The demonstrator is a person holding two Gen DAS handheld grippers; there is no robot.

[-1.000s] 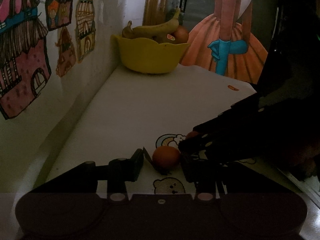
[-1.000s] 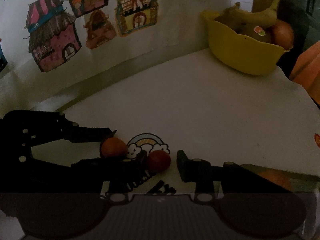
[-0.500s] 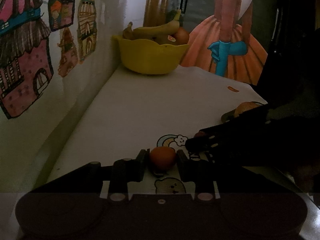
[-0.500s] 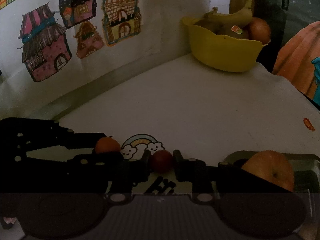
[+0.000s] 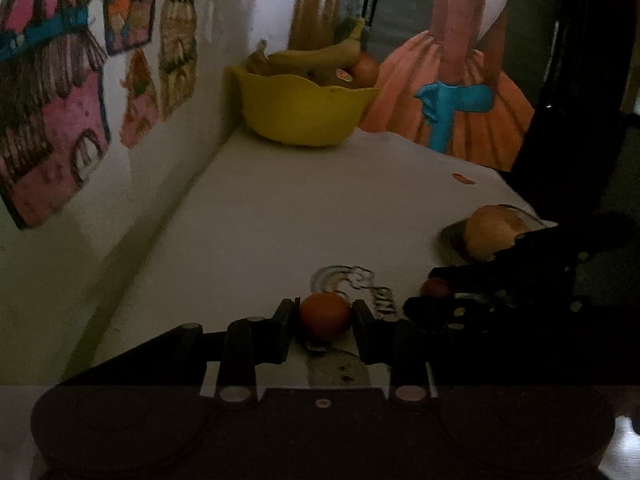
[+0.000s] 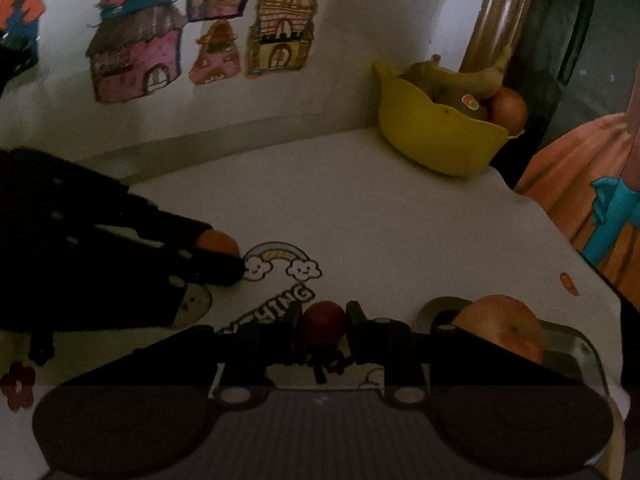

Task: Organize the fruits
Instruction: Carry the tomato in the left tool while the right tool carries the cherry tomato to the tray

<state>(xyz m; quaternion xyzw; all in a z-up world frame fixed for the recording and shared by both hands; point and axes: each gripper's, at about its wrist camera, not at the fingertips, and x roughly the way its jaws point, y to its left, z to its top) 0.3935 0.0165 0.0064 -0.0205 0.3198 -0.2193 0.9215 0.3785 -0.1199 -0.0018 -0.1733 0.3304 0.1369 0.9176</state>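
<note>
Bowl at far edge, tabletop between

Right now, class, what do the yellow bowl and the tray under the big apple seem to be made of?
Yellow bowl: probably plastic, given its uniform bright colour, soft matte sheen and moulded wavy rim. Tray: seems metal, perhaps steel, with a grey reflective rim and rounded corner; the dim light leaves it uncertain. The apple sits on it.

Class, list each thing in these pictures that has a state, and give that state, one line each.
Left tool: shut on the orange fruit.
Right tool: shut on the dark red fruit.
Yellow bowl: upright, holding fruit.
Apple: resting in the metal tray.
</note>
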